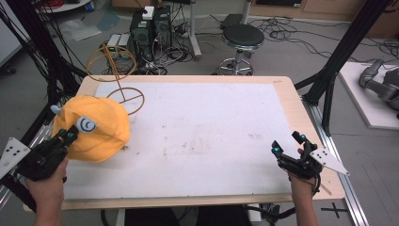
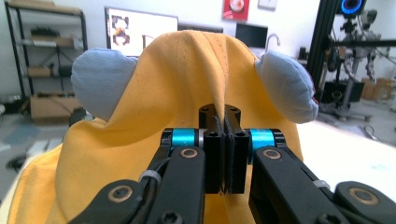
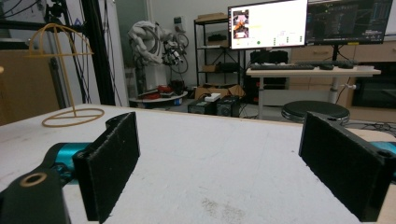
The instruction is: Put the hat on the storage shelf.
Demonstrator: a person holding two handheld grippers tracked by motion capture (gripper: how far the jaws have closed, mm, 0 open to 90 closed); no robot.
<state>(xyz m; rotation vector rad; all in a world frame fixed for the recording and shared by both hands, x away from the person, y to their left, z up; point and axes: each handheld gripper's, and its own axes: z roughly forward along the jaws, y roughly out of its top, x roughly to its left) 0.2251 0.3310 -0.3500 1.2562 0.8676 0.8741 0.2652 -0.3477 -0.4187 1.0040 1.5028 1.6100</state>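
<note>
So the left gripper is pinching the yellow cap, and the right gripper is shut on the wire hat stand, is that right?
Not quite. The left gripper is indeed shut on a fold of the yellow cap. But the right gripper is open and holds nothing: the right gripper view shows its jaws wide apart over bare table, with the wire hat stand standing far off at the back left corner.

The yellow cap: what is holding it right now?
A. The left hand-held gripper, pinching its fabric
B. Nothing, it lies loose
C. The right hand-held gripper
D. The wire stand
A: the left hand-held gripper is shut on a fold of the yellow cap.
</note>
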